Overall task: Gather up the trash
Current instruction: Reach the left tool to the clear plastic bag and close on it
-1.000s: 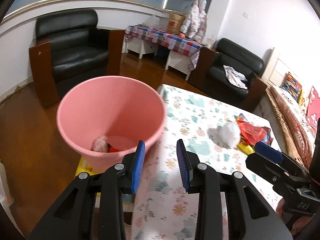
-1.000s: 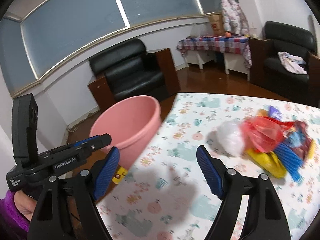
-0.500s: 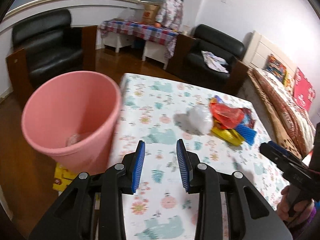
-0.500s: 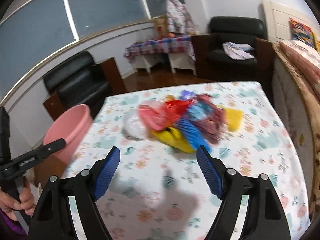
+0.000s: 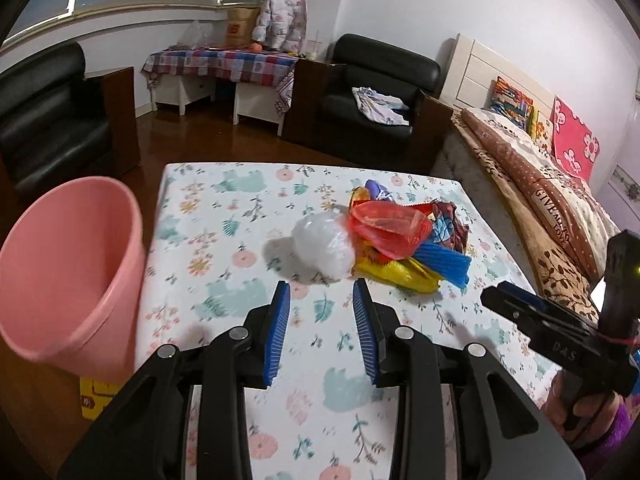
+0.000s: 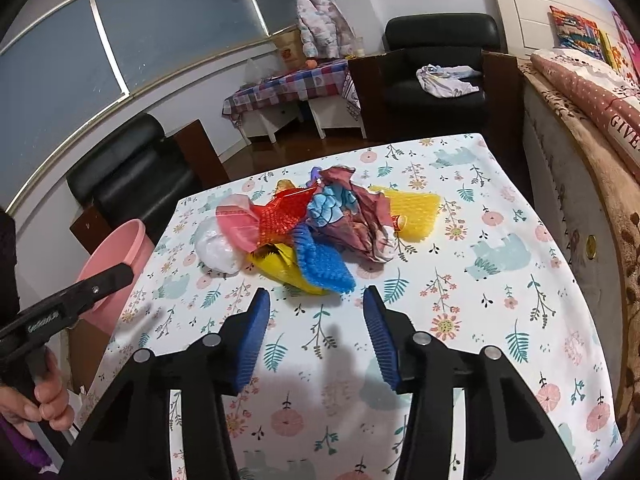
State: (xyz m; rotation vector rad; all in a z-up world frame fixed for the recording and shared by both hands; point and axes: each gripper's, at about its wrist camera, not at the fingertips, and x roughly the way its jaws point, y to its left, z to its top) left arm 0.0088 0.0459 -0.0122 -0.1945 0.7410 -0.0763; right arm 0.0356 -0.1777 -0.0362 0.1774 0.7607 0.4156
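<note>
A heap of trash lies mid-table: a crumpled white plastic bag [image 5: 324, 249] [image 6: 216, 251], a red net bag [image 5: 386, 226] [image 6: 280, 216], blue net [image 5: 440, 264] [image 6: 322, 260], yellow wrappers [image 5: 396, 276] [image 6: 412, 210] and a maroon printed wrapper [image 6: 356, 216]. A pink bucket [image 5: 68, 276] [image 6: 116, 264] stands off the table's left edge. My left gripper [image 5: 321, 312] is open and empty, just short of the white bag. My right gripper [image 6: 316, 312] is open and empty, just short of the blue net.
The table [image 5: 224, 216] has a floral cloth. A yellow box [image 5: 96, 394] lies on the floor under the bucket. Black armchairs [image 5: 376, 92] [image 6: 132, 172] stand behind, a bed [image 5: 560, 184] to the right, a checked side table [image 5: 224, 64] at the back.
Both grippers have swung right from the pink bucket towards the trash heap and come closer to it. Both stay open and empty.
</note>
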